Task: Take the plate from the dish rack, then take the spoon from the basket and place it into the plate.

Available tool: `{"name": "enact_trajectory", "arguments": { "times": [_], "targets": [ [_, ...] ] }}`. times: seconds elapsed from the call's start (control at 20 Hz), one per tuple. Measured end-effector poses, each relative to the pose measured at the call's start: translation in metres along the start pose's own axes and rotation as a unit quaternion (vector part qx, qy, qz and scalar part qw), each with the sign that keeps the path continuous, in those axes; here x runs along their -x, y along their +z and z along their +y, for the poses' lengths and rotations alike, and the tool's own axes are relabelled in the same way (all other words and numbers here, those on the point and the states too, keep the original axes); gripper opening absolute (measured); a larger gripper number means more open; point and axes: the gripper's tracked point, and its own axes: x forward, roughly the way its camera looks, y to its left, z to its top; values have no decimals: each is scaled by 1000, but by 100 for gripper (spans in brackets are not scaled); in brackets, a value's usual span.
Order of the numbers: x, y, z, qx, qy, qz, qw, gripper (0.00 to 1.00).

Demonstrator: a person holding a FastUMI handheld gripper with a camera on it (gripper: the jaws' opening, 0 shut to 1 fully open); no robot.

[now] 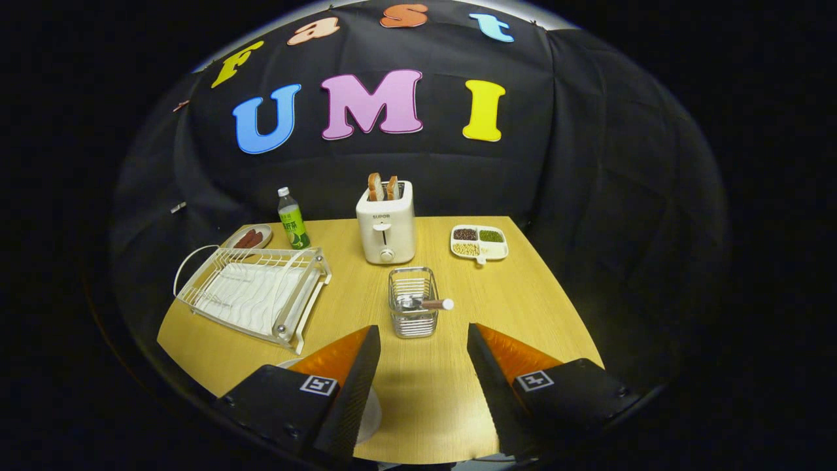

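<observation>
Claw (424,340) fingers apart, nothing between; wire basket (412,302) ahead holds wooden-handled spoon (428,303).

Odds and ends along the far side of the wooden counter (458,379).
A cream toaster (386,226) with two bread slices (383,187) stands at twelve o'clock. At two o'clock lies a divided tray (479,243) of beans and grains. At ten o'clock a green-labelled bottle (292,219) stands upright, a small dish (250,237) of sausages just beside it, nearer the edge.
</observation>
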Motion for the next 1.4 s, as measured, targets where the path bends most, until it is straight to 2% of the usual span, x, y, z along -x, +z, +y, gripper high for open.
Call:
{"name": "enact_trajectory", "arguments": {
  "times": [0.25,0.5,0.7,0.75,1.0,1.05,1.1,1.2,1.4],
  "targets": [
    [-39,16,-3,-20,12,-7,1000,82],
    [-84,-4,-10,-27,23,20,999,82],
    [-97,-11,-12,-32,36,33,998,80],
    [-99,-12,-10,-28,37,32,998,77],
    [-99,-15,-7,-18,24,7,1000,21],
    [-99,-14,-2,-22,26,2,999,21],
    [-96,-13,0,-22,30,-2,999,16],
    [-93,-8,-6,-11,13,-13,1000,11],
    [-82,7,-4,-12,14,-24,1000,11]
  ]
}}
